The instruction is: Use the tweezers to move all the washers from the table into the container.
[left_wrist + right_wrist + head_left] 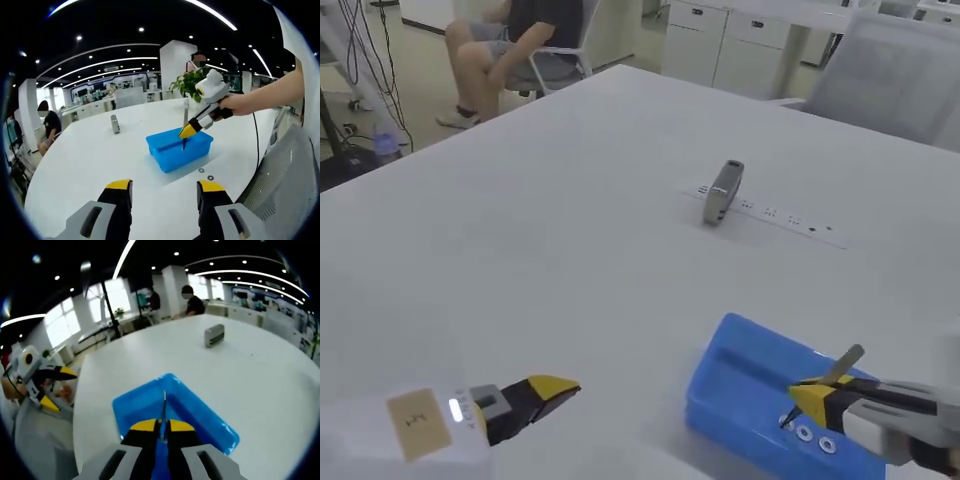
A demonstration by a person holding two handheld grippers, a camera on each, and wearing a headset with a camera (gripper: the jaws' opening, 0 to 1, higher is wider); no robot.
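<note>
Right tongs (162, 429): clamped on slim steel tweezers (164, 407), long axis straight ahead of the jaws, tips down inside blue plastic container (200, 416), shallow, rectangular, smooth-walled. Left tongs (164, 192): apart, empty. Two washers (201, 170): small flat metal rings on matte white desk (90, 160), just outside container wall facing left tongs, ahead and slightly right of them. Likely next: tips up over rim, out toward rings.
</note>
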